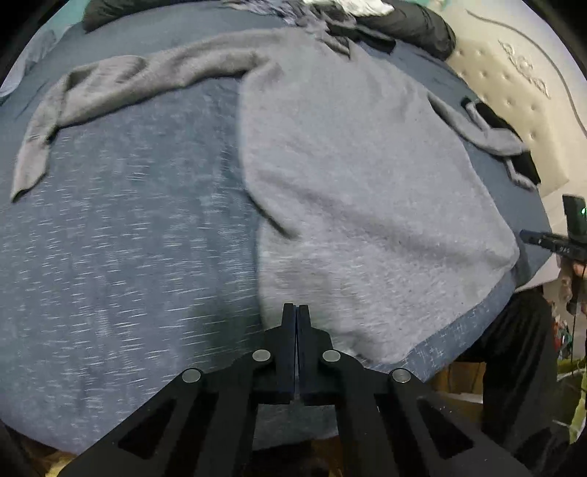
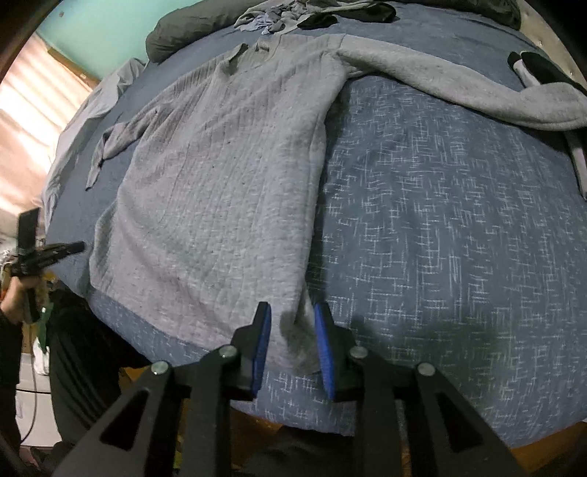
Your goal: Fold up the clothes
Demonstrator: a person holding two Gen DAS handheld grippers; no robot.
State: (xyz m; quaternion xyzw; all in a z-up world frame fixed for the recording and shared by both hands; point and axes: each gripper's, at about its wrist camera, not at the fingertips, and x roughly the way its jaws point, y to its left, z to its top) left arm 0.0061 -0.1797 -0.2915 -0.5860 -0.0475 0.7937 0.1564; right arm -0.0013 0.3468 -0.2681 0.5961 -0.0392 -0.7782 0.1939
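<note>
A grey knit sweater [image 1: 367,183] [image 2: 220,183] lies spread flat on a blue patterned bedspread [image 1: 128,257] [image 2: 440,238], hem towards me. One sleeve [image 1: 110,84] trails out to the left and the other sleeve [image 2: 458,84] to the right. My left gripper [image 1: 296,312] is shut, its tips over the hem's left corner; no cloth shows between the fingers. In the right wrist view the left gripper [image 2: 79,246] sits just off the sweater's left edge. My right gripper [image 2: 292,312] is open, its blue pads [image 2: 324,341] standing either side of the hem's right corner. The right gripper [image 1: 528,235] also shows by the bed's edge.
A pile of dark and grey clothes [image 1: 403,22] [image 2: 312,14] lies at the far end of the bed. A black item [image 1: 491,117] [image 2: 543,69] lies under the right sleeve's end. A beige tufted headboard [image 1: 513,91] is on the right. A person's dark trousers [image 2: 84,348] stand against the near edge.
</note>
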